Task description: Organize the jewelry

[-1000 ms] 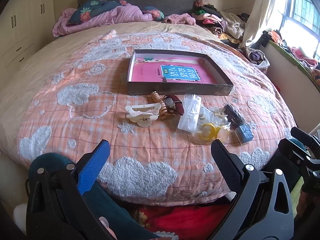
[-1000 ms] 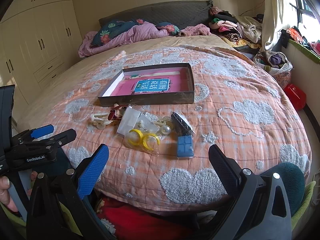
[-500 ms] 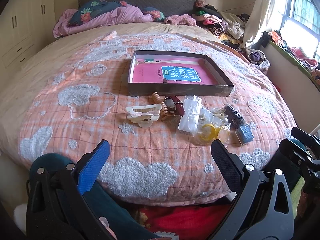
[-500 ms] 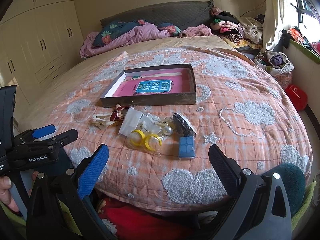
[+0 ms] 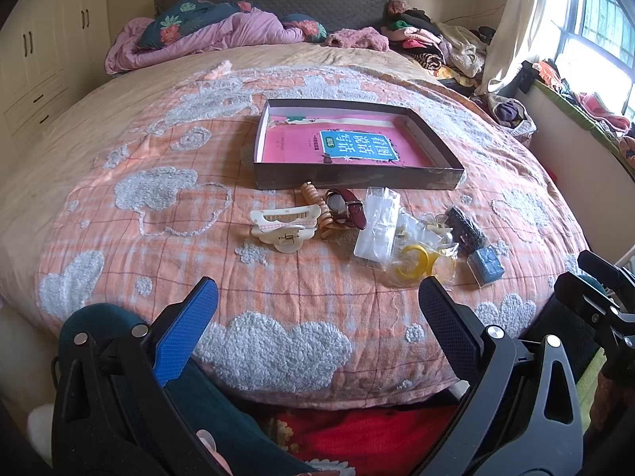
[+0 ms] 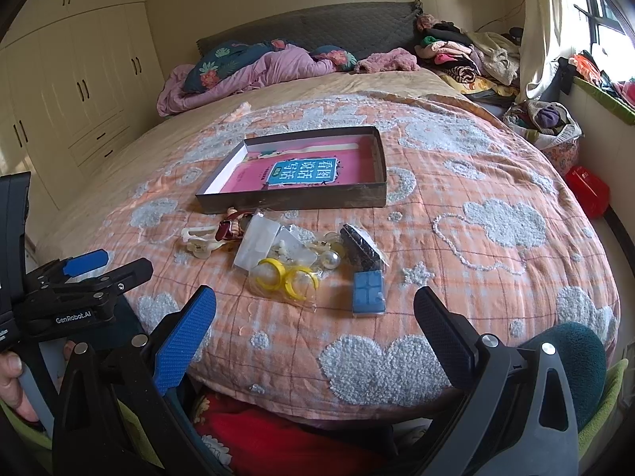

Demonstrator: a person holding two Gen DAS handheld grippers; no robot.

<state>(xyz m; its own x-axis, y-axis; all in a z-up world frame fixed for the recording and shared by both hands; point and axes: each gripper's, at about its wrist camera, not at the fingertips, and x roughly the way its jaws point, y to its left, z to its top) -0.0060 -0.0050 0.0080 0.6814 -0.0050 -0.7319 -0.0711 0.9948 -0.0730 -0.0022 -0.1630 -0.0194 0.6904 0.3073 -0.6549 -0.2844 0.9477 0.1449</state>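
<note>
Here I hold both tools low at the near edge of the bed, clear of everything on it. My left gripper (image 5: 317, 297) has its fingers spread wide with nothing between them, and my right gripper (image 6: 315, 307) is spread just the same, also holding nothing.

The jewelry lies in a loose cluster on the orange checked quilt with fluffy grey cloud patches (image 5: 166, 238), just in front of a shallow dark cardboard box tray (image 5: 357, 178) that has a pink book with a blue label (image 5: 349, 146) lying flat inside.

From left to right in the left wrist view I see a cream plastic hair claw clip (image 5: 285, 224), a coiled beige hair tie (image 5: 315, 206) touching a watch with a dark red strap (image 5: 345, 206), a clear flat plastic packet (image 5: 377, 226), a clear bag with two yellow rings (image 5: 416, 263), a dark sparkly band in a clear wrapper (image 5: 464, 226) and a small blue square box (image 5: 486, 265).

In the right wrist view a large pearl bead (image 6: 331, 260) sits between the yellow rings and the dark band.
</note>
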